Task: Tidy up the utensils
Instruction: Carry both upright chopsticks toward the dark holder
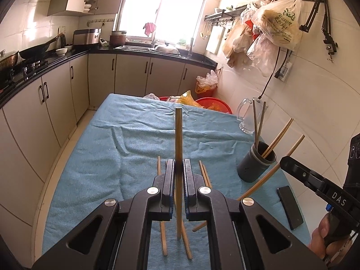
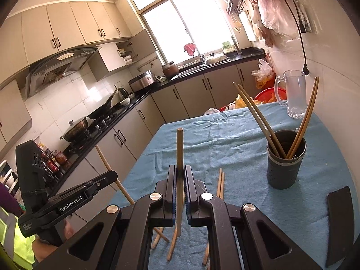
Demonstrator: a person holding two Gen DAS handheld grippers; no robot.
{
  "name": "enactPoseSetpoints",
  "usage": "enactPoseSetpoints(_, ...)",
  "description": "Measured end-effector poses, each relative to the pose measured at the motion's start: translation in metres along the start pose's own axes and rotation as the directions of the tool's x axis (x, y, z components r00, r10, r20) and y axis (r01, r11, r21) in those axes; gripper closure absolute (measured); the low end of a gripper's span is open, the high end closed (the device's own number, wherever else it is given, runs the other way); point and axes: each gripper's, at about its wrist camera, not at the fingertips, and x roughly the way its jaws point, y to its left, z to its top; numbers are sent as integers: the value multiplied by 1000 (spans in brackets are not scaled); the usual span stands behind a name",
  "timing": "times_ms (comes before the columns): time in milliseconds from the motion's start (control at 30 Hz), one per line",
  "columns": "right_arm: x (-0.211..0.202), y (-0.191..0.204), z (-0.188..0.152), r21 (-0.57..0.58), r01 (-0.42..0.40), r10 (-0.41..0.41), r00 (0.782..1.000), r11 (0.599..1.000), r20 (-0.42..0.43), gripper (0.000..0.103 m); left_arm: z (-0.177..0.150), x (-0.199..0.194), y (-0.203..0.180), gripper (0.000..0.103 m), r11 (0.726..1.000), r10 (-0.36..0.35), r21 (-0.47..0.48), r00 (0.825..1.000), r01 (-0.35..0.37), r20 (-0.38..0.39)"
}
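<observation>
While clamped, two chopsticks [image 1: 178,148] (one per tongs [image 1: 179,171])

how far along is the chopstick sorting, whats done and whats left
Done: four chopsticks already stand in the dark holder. In hand: the left gripper and the right gripper are each shut on one wooden chopstick. Left: several loose chopsticks lie on the blue cloth.

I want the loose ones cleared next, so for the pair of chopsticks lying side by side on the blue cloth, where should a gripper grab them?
Grip the pair of chopsticks near mid-length, from above, jaws across them: they lie flat and parallel.
</observation>
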Motion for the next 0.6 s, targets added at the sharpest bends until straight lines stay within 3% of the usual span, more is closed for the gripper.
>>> enactPoseSetpoints(600, -27, -27, 9, 60, 13, -16, 998, 998, 56, 96, 9, -5, -23, 97, 999, -16, 40, 1000, 16, 10)
